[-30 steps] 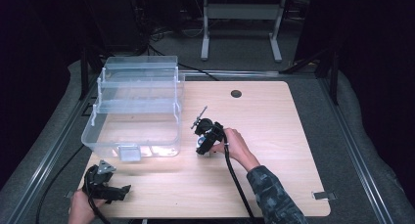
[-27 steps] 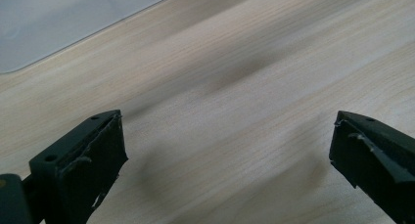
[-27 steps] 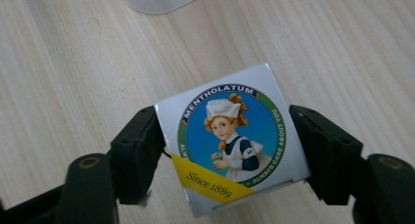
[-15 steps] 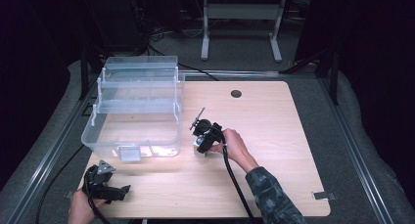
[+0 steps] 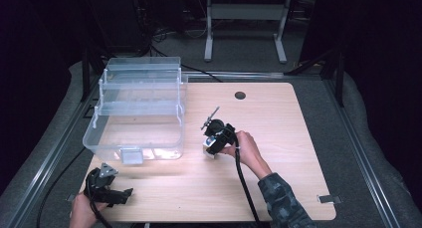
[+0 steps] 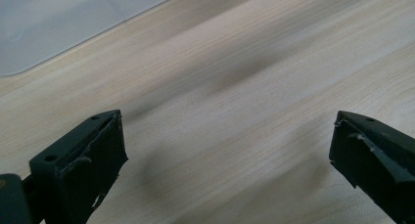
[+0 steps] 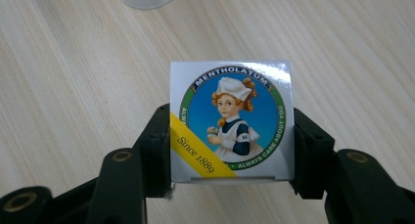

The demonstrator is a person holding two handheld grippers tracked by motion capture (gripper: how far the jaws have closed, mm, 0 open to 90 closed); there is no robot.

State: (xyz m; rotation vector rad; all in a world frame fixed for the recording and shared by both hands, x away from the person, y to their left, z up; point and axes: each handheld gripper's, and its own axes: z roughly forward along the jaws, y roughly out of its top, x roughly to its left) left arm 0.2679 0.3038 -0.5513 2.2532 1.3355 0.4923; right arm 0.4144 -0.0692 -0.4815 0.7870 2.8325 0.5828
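Wooden table (image 5: pixel 278 138) is showing the right gripper (image 7: pixel 230 136), just closed, now clamping the Mentholatum box (image 7: pixel 231 121), ready for lifting; left gripper (image 6: pixel 225 150) is gaping empty

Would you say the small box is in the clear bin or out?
Out: the right gripper holds the box over bare table.

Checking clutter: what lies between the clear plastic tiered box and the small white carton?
Bare wood tabletop in the high view, between clear plastic tiered box and small white Mentholatum carton.
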